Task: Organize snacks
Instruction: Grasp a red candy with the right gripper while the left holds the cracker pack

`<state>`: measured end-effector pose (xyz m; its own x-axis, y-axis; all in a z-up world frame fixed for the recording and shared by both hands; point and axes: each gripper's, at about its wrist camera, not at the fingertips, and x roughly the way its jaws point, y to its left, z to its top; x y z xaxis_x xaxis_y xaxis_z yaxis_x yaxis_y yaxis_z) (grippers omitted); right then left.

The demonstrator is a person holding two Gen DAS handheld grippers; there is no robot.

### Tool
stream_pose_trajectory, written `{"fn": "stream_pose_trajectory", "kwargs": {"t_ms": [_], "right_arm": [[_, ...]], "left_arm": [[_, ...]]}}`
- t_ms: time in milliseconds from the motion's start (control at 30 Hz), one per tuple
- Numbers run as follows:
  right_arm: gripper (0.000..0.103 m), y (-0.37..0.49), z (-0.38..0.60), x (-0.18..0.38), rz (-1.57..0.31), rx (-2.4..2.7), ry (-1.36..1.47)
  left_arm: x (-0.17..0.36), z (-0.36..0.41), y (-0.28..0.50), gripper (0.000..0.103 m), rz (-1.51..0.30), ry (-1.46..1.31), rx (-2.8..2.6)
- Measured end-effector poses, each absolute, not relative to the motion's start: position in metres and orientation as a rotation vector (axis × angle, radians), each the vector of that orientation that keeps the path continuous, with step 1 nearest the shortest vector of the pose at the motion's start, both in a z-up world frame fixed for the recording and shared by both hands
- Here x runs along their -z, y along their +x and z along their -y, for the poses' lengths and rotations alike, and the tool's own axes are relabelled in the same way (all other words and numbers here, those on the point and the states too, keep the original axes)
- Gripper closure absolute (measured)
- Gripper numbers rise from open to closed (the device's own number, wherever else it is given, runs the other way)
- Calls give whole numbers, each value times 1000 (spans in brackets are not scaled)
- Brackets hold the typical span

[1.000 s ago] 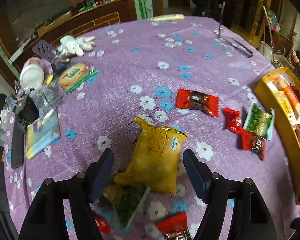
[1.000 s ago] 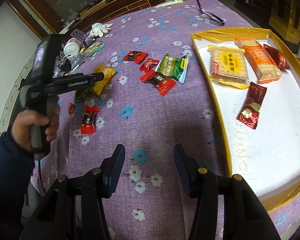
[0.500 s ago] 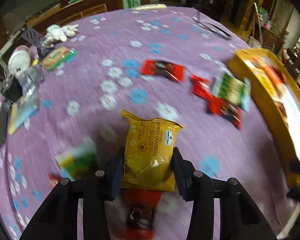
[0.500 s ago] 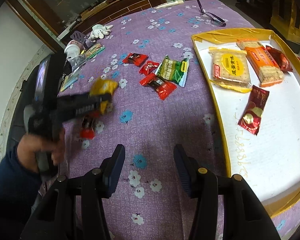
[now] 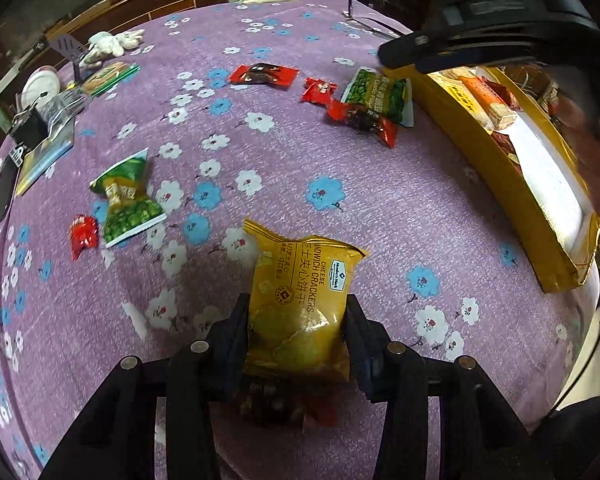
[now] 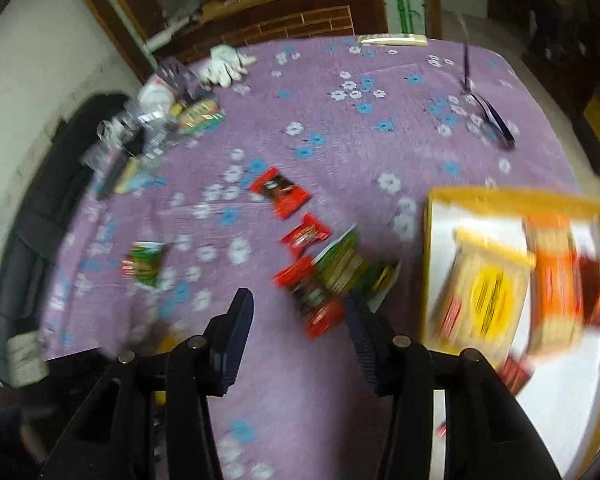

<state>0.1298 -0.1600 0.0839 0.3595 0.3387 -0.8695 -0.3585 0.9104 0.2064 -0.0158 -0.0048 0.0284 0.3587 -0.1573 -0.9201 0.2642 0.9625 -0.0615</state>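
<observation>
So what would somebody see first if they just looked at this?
Probably the yellow cracker bag, right up front and squeezed between the left gripper's fingers above the purple flowery tablecloth. Next, the red and green snack packets scattered further back. Then the yellow tray at the right edge, with some snacks already inside.

We are seeing a glossy yellow cracker packet [image 5: 300, 304] crinkling over a matt purple flowered tablecloth [image 5: 380, 208], beside shiny plastic snack wrappers [image 5: 360, 116].
</observation>
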Motion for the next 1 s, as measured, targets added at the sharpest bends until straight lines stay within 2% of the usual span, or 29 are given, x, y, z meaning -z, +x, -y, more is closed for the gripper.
{"fn": "stream_pose_trajectory", "kwargs": {"t_ms": [200,267,400,467,533,700,800,867,900,1000], "right_arm": [[58,152,143,-55,-1185,-467,-149],[71,149,142,-44,-1230,-474,-142],[82,137,145,-36,-1244,-470,-109],[95,132,146,-38,-1240,-474,-78],[103,121,147,-43,-1231,-480,-44],[102,98,150,-58,-1214,-562,62],[97,101,150,-65,-1189,-536,36],[79,106,149,-63,-1190,-521,29],[76,109,146,-59,-1192,-513,21],[75,114,135,-48,-1206,-510,-15]], "left_arm": [[-27,3,-18,56,-1172,88,251],[-26,2,-17,54,-1176,80,246],[-22,2,-12,53,-1184,63,238],[-21,2,-9,53,-1177,70,232],[-21,3,-7,53,-1174,75,231],[-20,2,-3,53,-1170,71,234],[-20,2,-4,53,-1167,76,235],[-20,2,-4,53,-1165,78,240],[-20,1,-5,53,-1165,77,241],[-20,1,-5,53,-1160,80,244]]}}
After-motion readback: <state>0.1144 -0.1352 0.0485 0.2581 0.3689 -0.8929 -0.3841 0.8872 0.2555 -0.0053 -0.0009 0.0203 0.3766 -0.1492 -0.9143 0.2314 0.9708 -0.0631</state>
